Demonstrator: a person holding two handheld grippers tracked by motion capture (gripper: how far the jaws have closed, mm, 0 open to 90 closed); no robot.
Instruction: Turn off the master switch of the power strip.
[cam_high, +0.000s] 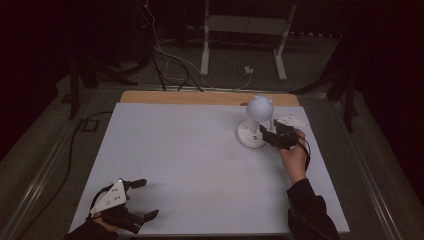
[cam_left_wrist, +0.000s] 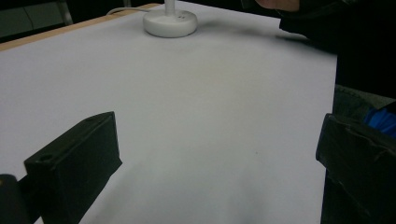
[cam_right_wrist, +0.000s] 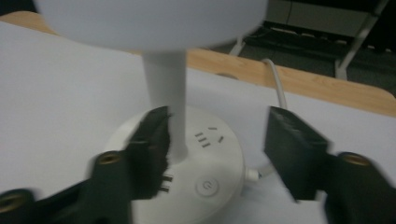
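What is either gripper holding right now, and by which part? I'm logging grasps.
Nothing. The right gripper has open jaws around the lamp stem above its base, not pressing it. The left gripper is open over the table.

Lab or test room: dark curtained surround, white-topped table (cam_high: 165, 150), loose floor cables (cam_high: 165, 60), bare metal stand (cam_high: 245, 30).

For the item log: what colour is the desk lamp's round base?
White, like its stem; the base shows best in the right gripper view.
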